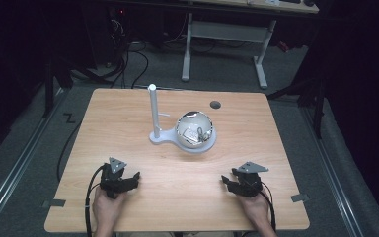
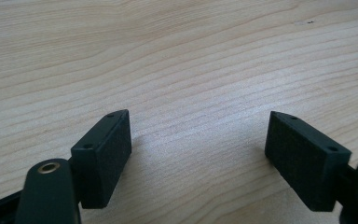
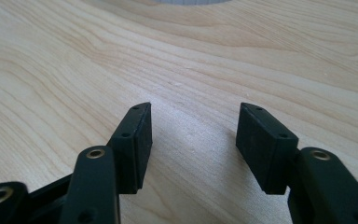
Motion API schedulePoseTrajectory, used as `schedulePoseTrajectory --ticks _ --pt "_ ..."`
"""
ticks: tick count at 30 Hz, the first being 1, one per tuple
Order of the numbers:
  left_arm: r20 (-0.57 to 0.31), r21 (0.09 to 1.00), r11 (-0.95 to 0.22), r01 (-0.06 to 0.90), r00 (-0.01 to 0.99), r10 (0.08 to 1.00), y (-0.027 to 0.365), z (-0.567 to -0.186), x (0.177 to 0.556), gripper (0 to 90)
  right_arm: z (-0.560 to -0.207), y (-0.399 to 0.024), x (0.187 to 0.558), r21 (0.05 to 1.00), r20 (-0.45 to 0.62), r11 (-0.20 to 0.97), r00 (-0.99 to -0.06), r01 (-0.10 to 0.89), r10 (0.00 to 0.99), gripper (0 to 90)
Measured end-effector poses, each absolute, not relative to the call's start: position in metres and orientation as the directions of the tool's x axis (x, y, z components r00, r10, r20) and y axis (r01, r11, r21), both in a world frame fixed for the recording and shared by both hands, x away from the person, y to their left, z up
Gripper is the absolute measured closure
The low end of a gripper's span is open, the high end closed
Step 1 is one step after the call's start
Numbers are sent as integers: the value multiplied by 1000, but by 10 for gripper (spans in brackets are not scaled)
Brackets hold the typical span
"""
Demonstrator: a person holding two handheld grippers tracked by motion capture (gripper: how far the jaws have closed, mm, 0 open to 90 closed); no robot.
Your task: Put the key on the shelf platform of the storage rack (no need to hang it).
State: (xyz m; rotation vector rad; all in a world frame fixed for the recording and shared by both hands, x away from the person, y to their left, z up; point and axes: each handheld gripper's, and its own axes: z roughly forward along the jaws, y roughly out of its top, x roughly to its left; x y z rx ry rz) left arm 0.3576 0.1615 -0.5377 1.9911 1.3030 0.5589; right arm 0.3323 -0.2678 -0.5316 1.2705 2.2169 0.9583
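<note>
A white stand (image 1: 164,135) with a tall upright post (image 1: 153,109) sits at the middle of the wooden table (image 1: 128,113). A shiny metal bowl (image 1: 194,129) rests on the stand's round base and holds some small metal items. My left gripper (image 1: 134,177) lies near the front left of the table, held by a hand, its jaws wide open over bare wood (image 2: 198,135). My right gripper (image 1: 225,181) lies near the front right, also open with nothing between its pads (image 3: 193,135). Both are well short of the stand.
A dark round hole (image 1: 215,104) marks the tabletop behind the bowl. Cables trail from both grippers off the front edge. Beyond the table stand a white desk frame (image 1: 224,34) and floor cables. The stand's white edge (image 3: 191,1) shows at the top of the right gripper view.
</note>
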Motion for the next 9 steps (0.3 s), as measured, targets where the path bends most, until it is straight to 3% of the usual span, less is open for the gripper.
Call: schedulePoseTrajectory --ticks 9 --pt "-14 738 -265 620 406 914 161 -538 358 229 -532 -266 332 729 -20 361 -509 581 861 441"
